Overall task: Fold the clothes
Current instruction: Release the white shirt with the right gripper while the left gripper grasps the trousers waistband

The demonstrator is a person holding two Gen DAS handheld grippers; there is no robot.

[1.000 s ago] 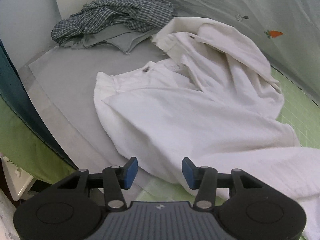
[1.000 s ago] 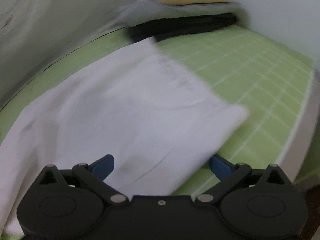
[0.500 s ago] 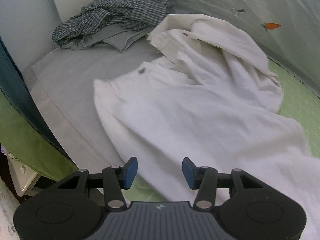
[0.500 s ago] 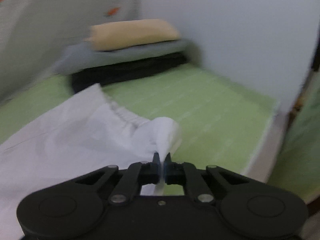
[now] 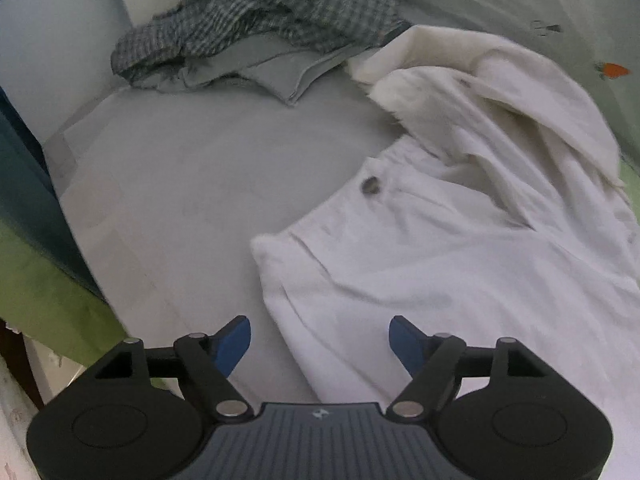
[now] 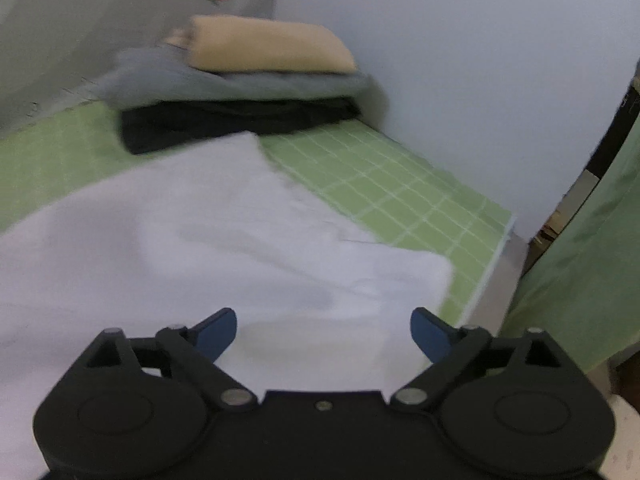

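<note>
While both grippers hang over the bed, neither grips anything. The left gripper (image 5: 319,334) has just been widening; its 2 blue pads (image 5: 234,340) stand apart, w/ the lower edge of the white trousers (image 5: 460,264) lying on the bed between them, not pinched. The right gripper (image 6: 324,330) has just sprung wide too; its blue pads (image 6: 428,334) flank the end of the same garment (image 6: 208,248), and the cloth lies loose on the bed under them.

Task garment: 1 pair of white trousers, spread across the bed. Left view shows the waist end: a dark button (image 5: 371,185) near the top, creases running down, and the upper part bunched into cream folds. Right view shows the far end, mostly flat w/ soft wrinkles, one corner near the mattress edge.

Beyond, left view: a heap of 2 unfolded items at the bed's far corner, a blue-white checked shirt (image 5: 280,8) on top of a pale grey-green garment (image 5: 276,68), both on a grey sheet (image 5: 192,184).

Beyond, right view: a stack of 3 folded items, tan (image 6: 268,46) on grey (image 6: 240,86) on black (image 6: 232,122), resting on a green grid-pattern mat (image 6: 392,196) by the white wall (image 6: 480,80).
</note>
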